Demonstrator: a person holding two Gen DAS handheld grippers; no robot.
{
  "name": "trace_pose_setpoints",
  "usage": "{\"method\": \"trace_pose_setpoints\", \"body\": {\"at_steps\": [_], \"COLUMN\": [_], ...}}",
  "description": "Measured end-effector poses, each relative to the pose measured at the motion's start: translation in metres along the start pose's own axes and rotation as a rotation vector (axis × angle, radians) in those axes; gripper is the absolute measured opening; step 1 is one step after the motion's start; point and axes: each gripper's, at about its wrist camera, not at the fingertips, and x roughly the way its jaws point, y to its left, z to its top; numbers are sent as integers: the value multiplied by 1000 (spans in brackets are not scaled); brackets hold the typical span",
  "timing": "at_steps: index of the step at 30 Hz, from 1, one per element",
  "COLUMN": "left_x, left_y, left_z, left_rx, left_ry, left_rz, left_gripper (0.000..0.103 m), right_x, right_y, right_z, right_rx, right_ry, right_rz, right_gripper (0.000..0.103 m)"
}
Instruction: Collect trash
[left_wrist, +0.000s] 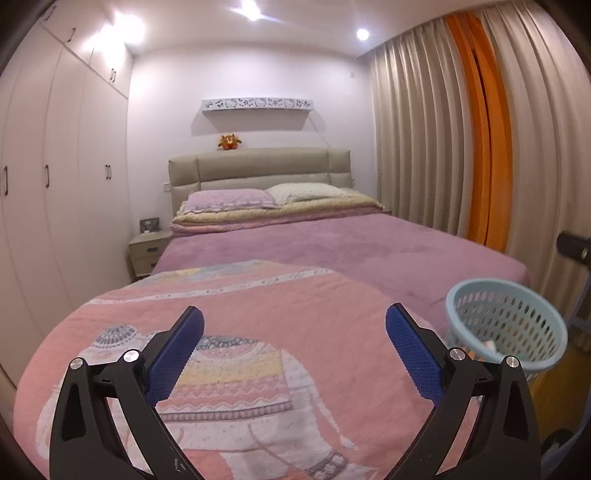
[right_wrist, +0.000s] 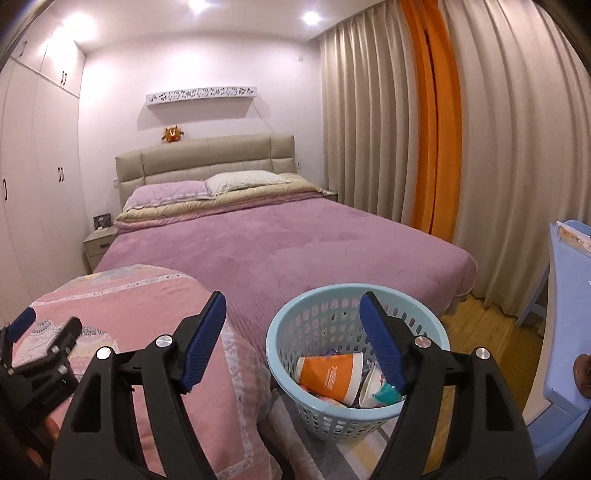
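Observation:
A light blue perforated basket (right_wrist: 314, 402) stands at the foot of the bed, at the bed's right corner; it also shows in the left wrist view (left_wrist: 517, 325). Inside lie an orange paper cup (right_wrist: 328, 376), a white cup (right_wrist: 371, 386) and a teal wrapper (right_wrist: 388, 395). My right gripper (right_wrist: 293, 345) is open and empty, hovering just above the basket's left rim. My left gripper (left_wrist: 295, 350) is open and empty above the pink elephant quilt (left_wrist: 258, 369), and shows at the left edge of the right wrist view (right_wrist: 44, 328).
The bed has a purple cover (right_wrist: 295, 243), pillows and a beige headboard (left_wrist: 258, 166). White wardrobes (left_wrist: 55, 184) line the left wall, with a nightstand (left_wrist: 146, 254) beside the bed. Beige and orange curtains (right_wrist: 436, 129) hang right. A blue table (right_wrist: 565, 314) stands far right on wooden floor.

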Motion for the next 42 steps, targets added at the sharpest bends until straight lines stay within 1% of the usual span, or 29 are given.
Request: {"method": "trace_pose_setpoints", "body": {"at_steps": [4, 7, 15, 30, 42], "left_x": [-3, 0, -1, 2, 2], "left_y": [5, 7, 8, 13, 14], "left_z": [-1, -5, -7, -8, -7], "left_rx": [-12, -6, -12, -18, -19], "left_ry": [-10, 11, 26, 46, 45], "left_rz": [9, 2, 2, -7, -7], "left_gripper": [96, 96, 96, 96, 96], "right_x": [4, 5, 0, 4, 7], "right_y": [0, 4, 12, 15, 16], "right_z": [-4, -6, -10, -10, -11], "right_rx": [4, -2, -28, -24, -29], "right_ry": [-2, 0, -14, 18, 21], "right_rz": [-6, -7, -8, -1, -1], "right_gripper": [71, 71, 71, 71, 71]}}
